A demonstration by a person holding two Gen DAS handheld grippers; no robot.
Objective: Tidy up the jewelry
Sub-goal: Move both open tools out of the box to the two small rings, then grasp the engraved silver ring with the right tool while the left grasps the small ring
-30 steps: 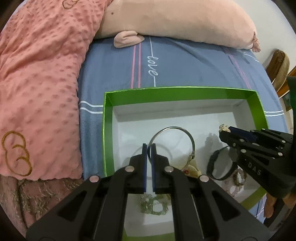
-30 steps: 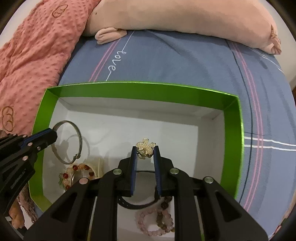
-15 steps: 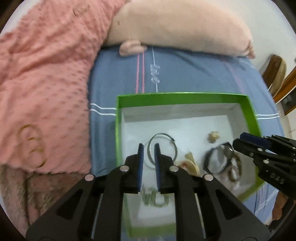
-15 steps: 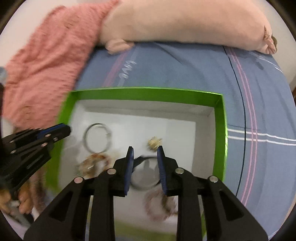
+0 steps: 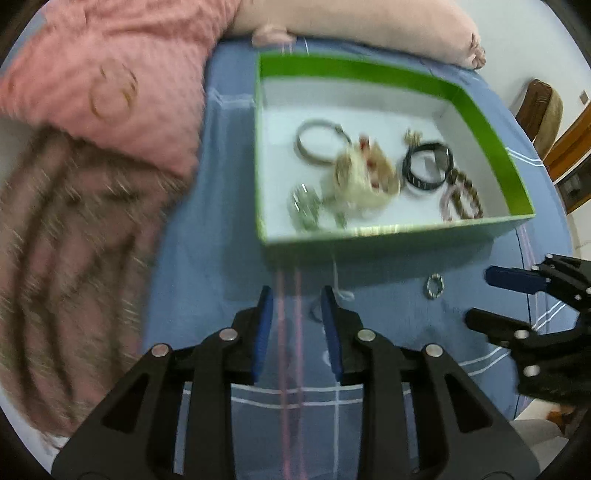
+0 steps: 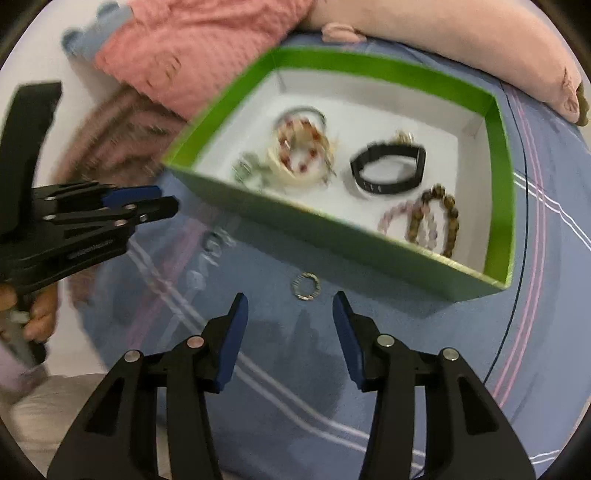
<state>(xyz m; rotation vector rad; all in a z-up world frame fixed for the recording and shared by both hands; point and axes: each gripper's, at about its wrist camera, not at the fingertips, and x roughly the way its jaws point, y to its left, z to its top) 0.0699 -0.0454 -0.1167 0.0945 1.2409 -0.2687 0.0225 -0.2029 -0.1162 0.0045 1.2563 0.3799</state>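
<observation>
A green box (image 5: 369, 70) with a white inside sits on the blue sheet. It holds a silver bangle (image 5: 321, 144), a cream and red bead bracelet (image 5: 365, 173), a black band (image 5: 428, 166), brown and pink bead bracelets (image 5: 461, 199), a silver brooch (image 5: 304, 206) and a small gold flower (image 5: 412, 136). On the sheet in front of the box lies a small silver ring (image 6: 305, 286), just beyond my right gripper (image 6: 290, 299). That gripper's jaws are opening, with nothing between the pads. My left gripper (image 5: 297, 295) is also opening and empty, beside a blurred small ring (image 6: 214, 243).
A pink dotted blanket (image 5: 110, 74) lies left of the box. A long pink pillow (image 5: 369, 26) runs behind it. A wooden chair (image 5: 543, 107) stands past the bed at right. A hand (image 6: 37, 317) holds the left gripper.
Both grippers have drawn back out of the box to the sheet in front of it. The bangle and the gold flower were let go and lie in the box. Both jaws stand wider.
</observation>
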